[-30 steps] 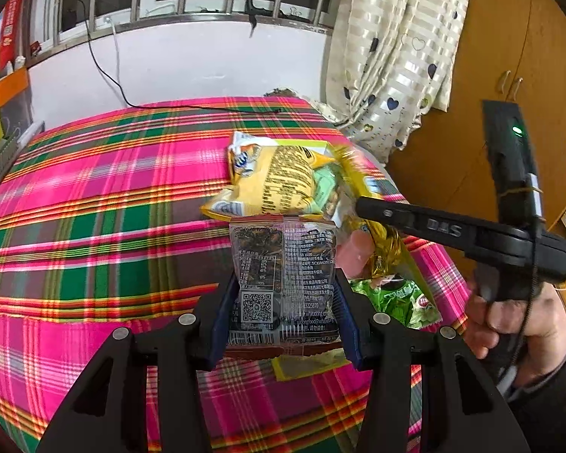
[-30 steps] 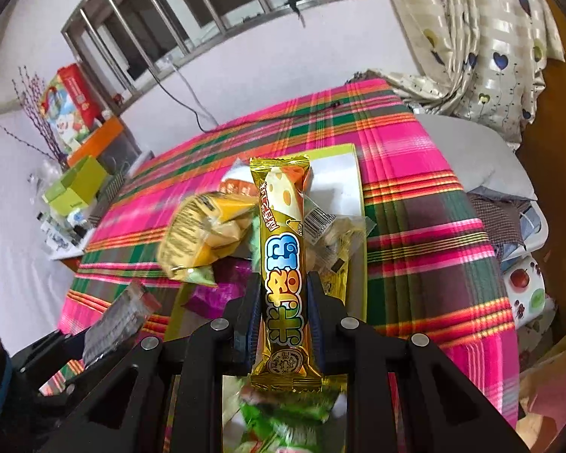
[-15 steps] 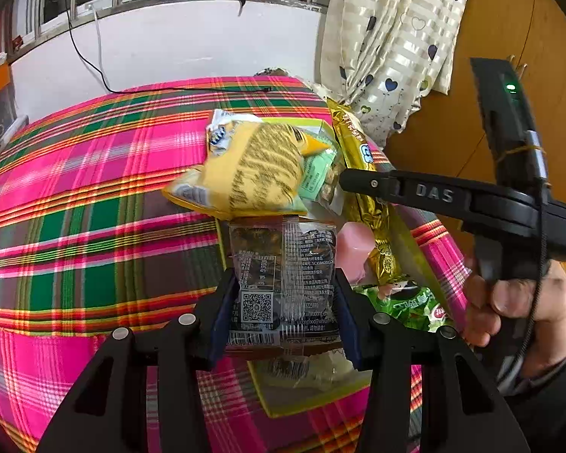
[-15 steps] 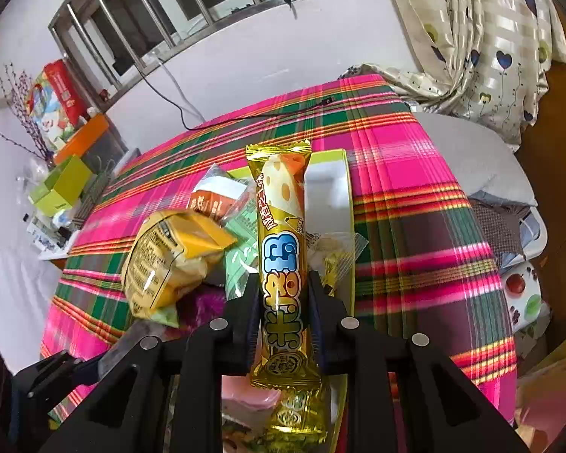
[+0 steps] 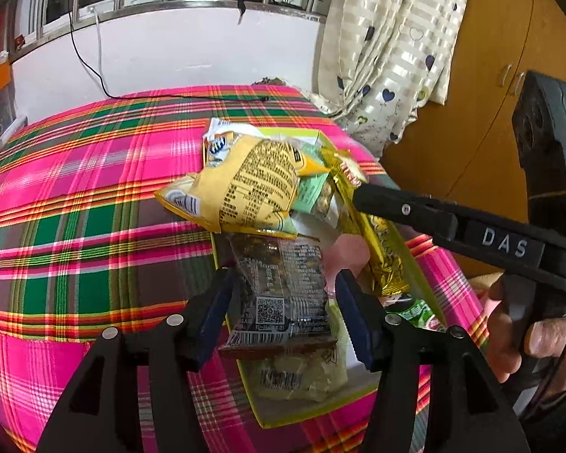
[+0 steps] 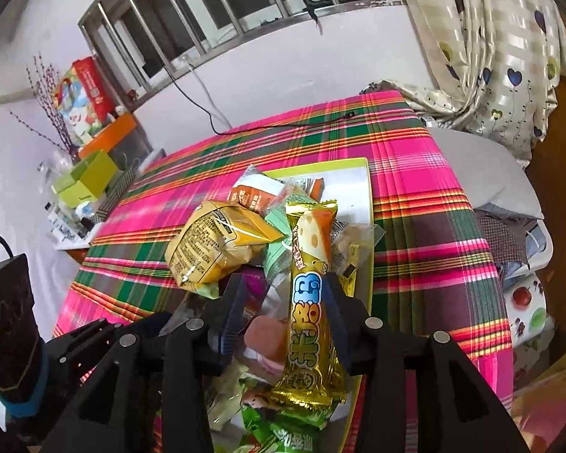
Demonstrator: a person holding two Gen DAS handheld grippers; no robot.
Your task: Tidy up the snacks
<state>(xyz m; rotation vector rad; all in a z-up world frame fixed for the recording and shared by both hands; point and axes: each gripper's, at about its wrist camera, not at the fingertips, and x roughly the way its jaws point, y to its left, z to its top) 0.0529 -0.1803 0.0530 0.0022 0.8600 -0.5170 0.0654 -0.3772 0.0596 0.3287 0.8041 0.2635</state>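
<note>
Left gripper [image 5: 285,302] was spread around dark packet [image 5: 283,287] over tray [image 5: 290,415]; right gripper [image 6: 283,321] was parted beside gold bar [image 6: 307,302].

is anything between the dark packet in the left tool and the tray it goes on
No clear floor. The dark packet sits between the left tool's open fingers, already over the tray. Directly beneath it lies a pale clear-wrapped snack, and the yellow chip bag crowds its far end, so it would rest on the pile.
</note>
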